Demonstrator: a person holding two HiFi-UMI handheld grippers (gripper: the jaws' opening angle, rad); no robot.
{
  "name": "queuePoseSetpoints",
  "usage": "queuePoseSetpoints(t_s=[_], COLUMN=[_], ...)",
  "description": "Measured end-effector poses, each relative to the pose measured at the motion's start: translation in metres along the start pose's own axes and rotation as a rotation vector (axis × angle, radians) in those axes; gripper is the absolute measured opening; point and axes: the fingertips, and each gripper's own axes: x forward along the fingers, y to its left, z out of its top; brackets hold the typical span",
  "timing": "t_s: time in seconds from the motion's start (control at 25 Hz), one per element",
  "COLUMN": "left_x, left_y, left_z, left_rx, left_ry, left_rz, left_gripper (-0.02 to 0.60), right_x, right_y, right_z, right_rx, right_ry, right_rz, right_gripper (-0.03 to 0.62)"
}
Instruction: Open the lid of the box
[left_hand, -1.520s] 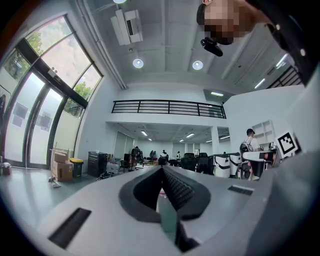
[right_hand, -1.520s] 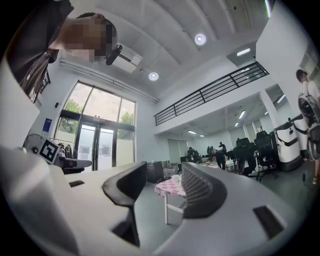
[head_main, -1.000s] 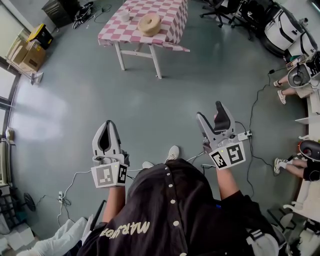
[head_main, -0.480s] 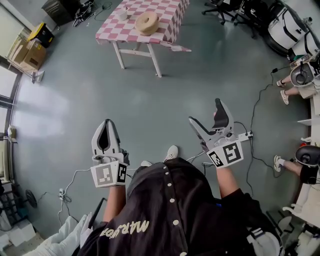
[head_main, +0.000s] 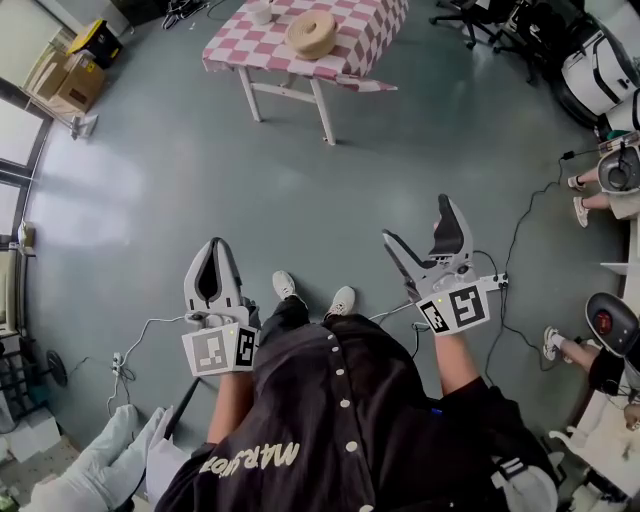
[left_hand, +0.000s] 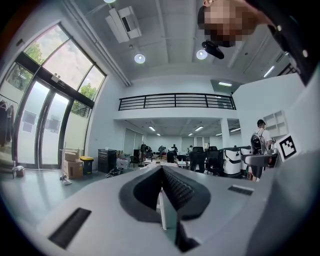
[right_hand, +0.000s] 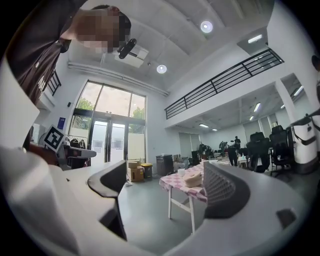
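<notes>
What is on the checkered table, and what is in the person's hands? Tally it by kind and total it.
grippers: 2 (left gripper, right gripper)
round box: 1
cup: 1
total: 4

Pink-and-white checked tablecloth (head_main: 365, 35), tan box (head_main: 311, 33), grey-green floor (head_main: 180, 170).

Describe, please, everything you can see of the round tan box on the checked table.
The round box is tan, low and drum-shaped. It looks woven, with a darker dip at the centre of its top. Its lid appears to be on, though it is too small to be sure. It sits upright on the pink-and-white checked cloth of the table, apart from a small white cup. Nothing else touches it.
</notes>
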Motion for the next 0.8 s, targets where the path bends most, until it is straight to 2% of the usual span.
queuePoseSetpoints(t_s=[0.24,0.6,0.8], left_x=[0.030,0.100,0.125], left_y=[0.015,0.062,0.081], left_z=[-0.006,0.026,0.025], left_rx=[-0.019,-0.014,-0.037], left_ry=[-0.003,-0.084,-0.082], left_rz=[-0.015,-0.069,-0.075], left_gripper=[0.011,0.011,0.011], right_x=[0.027,0.092,0.126], right_y=[-0.008,-0.016,-0.012], right_z=[-0.009,0.025,0.021], right_rx=[0.001,-0.035,-0.045], right_ry=[0.012,-0.057,-0.026], right_rz=[-0.017,-0.079,-0.073], right_gripper=[0.474,0.472,0.474])
